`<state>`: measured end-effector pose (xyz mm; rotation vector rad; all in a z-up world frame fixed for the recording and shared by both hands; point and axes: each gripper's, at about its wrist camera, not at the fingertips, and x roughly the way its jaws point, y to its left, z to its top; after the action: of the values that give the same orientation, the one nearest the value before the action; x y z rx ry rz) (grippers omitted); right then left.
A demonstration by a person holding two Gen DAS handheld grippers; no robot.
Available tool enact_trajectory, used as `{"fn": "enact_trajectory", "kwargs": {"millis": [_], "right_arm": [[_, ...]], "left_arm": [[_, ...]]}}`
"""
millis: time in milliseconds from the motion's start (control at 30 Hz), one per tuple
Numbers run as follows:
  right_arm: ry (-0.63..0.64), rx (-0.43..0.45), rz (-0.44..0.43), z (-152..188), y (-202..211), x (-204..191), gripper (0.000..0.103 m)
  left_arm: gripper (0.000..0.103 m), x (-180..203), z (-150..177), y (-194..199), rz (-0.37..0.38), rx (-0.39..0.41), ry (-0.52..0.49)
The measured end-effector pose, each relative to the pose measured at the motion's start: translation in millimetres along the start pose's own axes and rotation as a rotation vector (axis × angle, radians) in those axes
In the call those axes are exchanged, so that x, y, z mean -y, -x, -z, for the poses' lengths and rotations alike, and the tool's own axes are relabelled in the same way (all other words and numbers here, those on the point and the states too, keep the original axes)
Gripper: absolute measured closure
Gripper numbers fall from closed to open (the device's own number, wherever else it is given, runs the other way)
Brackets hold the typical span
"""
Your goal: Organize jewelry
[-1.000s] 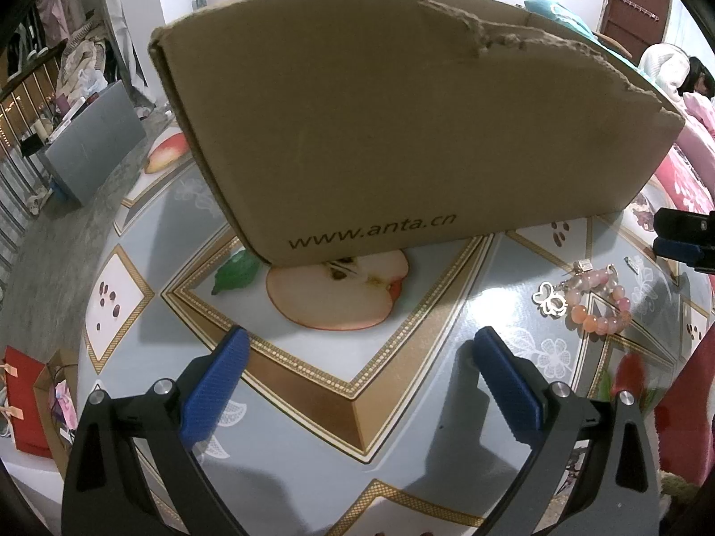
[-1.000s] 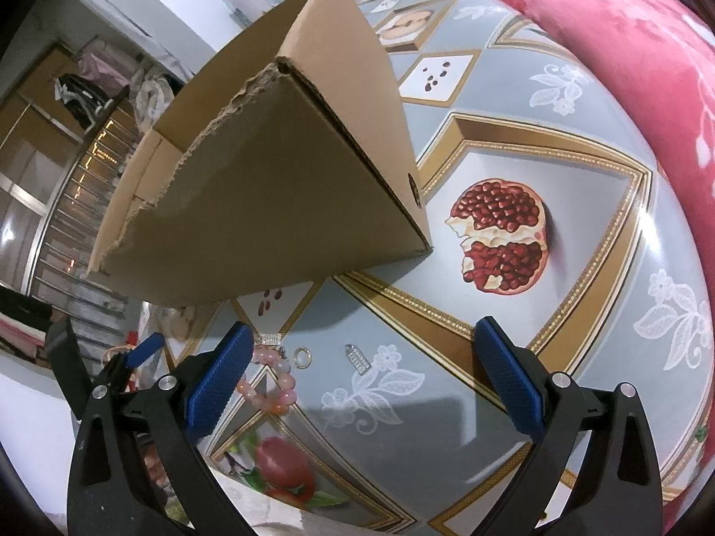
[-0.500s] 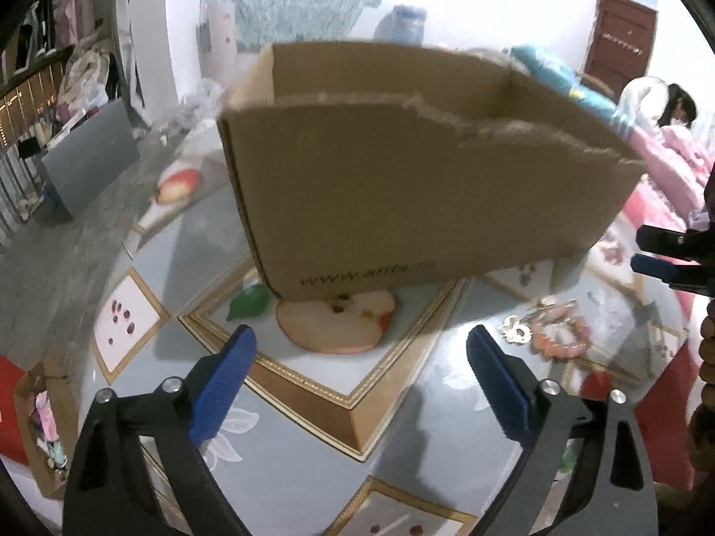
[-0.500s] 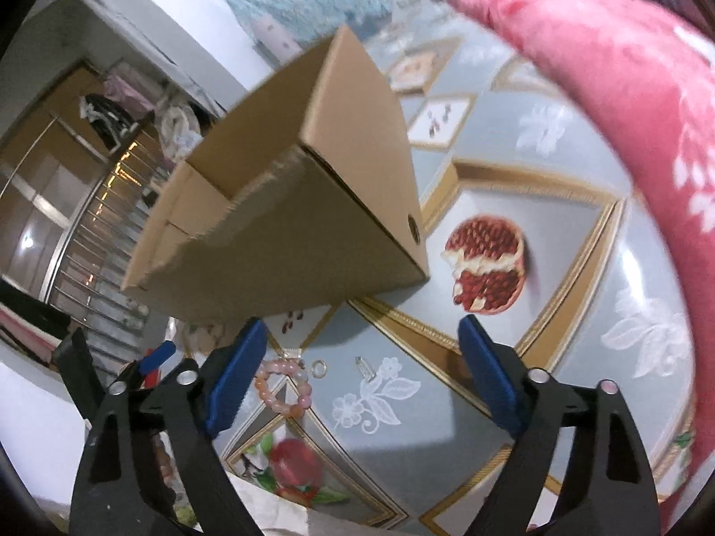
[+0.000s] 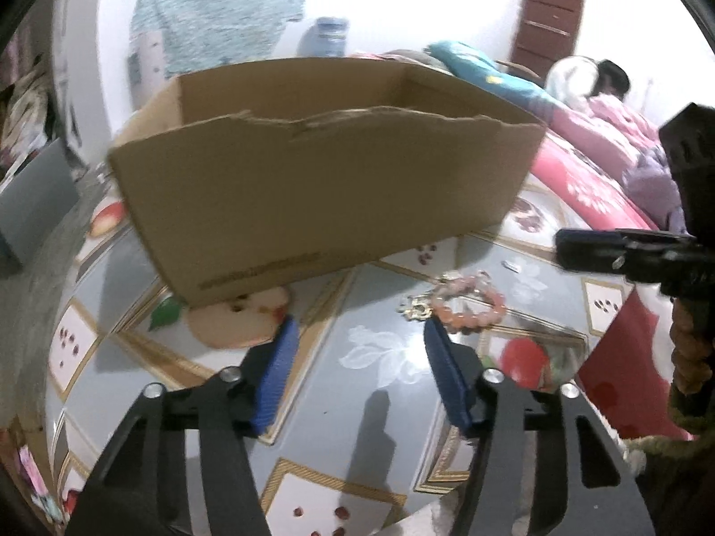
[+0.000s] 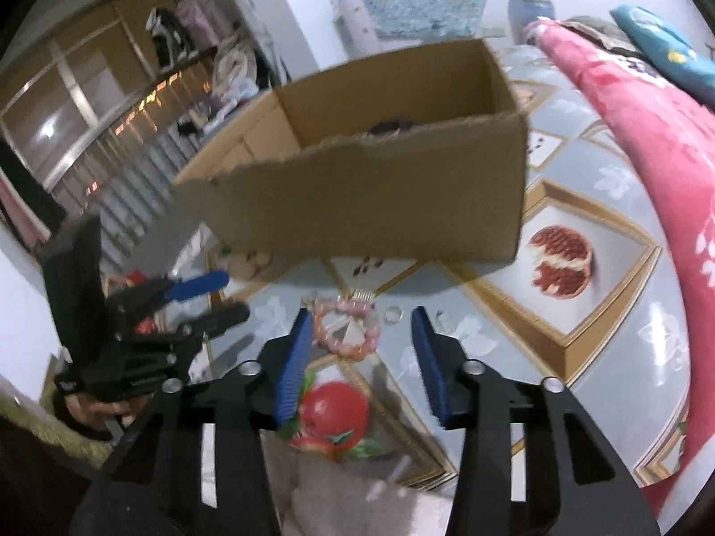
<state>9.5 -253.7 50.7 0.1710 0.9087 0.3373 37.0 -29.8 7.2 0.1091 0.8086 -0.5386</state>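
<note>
Beads are what we are lining up on: the pink bracelet (image 6: 346,328) is lying flat on the patterned tabletop (image 6: 603,303), in front of the cardboard box (image 6: 366,205) and clear of its near wall. In the right wrist view it is sitting just beyond the tips of our right gripper (image 6: 361,357), a little toward the left finger (image 6: 292,357), so the reach is nearly straight ahead and down. Its loop is stretching slightly across the fingers' line, with a small ring (image 6: 393,312) and a clasp-like piece just beside it on the right. The right jaws are closing with nothing between them yet. From our left gripper (image 5: 357,368) the same bracelet (image 5: 469,301) is lying ahead and off to the right, past the right finger; those jaws are also closing on empty air. We are judging the right hand to be the nearer and better aligned, with the left needing a sideways swing first. The box is standing open behind it.
</note>
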Motion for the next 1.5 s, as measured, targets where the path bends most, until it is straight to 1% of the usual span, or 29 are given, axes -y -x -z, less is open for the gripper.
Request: {"fn": "enact_trajectory", "kwargs": {"millis": [33, 100, 133, 233, 300, 467, 667, 1067, 1133, 1200, 1433, 1467, 1500], "right_arm": [[0.015, -0.010, 0.013, 1, -4, -3, 0.068], [0.035, -0.027, 0.025, 3, -10, -8, 0.075], [0.046, -0.037, 0.029, 5, -12, -11, 0.077], [0.058, -0.063, 0.053, 12, -16, -18, 0.077], [0.047, -0.076, 0.052, 14, -19, -17, 0.077], [0.040, -0.092, 0.065, 13, -23, -14, 0.077], [0.042, -0.108, 0.065, 10, -33, -13, 0.077], [0.030, -0.119, 0.048, 10, -38, -5, 0.077], [0.027, -0.116, 0.046, 10, -37, -3, 0.077], [0.023, -0.113, 0.043, 10, -35, -2, 0.077], [0.019, -0.109, 0.037, 11, -32, 2, 0.077], [0.020, -0.109, 0.036, 11, -32, 2, 0.077], [0.020, -0.109, 0.037, 11, -32, 2, 0.077]], "left_arm": [[0.053, 2, 0, -2, 0.011, -0.001, -0.009], [0.061, 7, -2, -8, 0.029, -0.011, -0.028], [0.062, 10, -2, -10, 0.035, -0.015, -0.038], [0.069, 16, -3, -17, 0.049, -0.027, -0.076], [0.072, 19, -3, -20, 0.053, -0.033, -0.100], [0.074, 28, -7, -36, 0.042, -0.066, -0.169], [0.074, 32, -12, -53, 0.051, -0.117, -0.231], [0.075, 35, -28, -65, 0.051, -0.166, -0.261], [0.078, 36, -29, -66, 0.056, -0.175, -0.260], [0.083, 35, -31, -67, 0.054, -0.182, -0.262], [0.084, 36, -32, -67, 0.050, -0.189, -0.254], [0.086, 36, -32, -66, 0.051, -0.189, -0.252], [0.093, 35, -32, -65, 0.054, -0.184, -0.250]]}}
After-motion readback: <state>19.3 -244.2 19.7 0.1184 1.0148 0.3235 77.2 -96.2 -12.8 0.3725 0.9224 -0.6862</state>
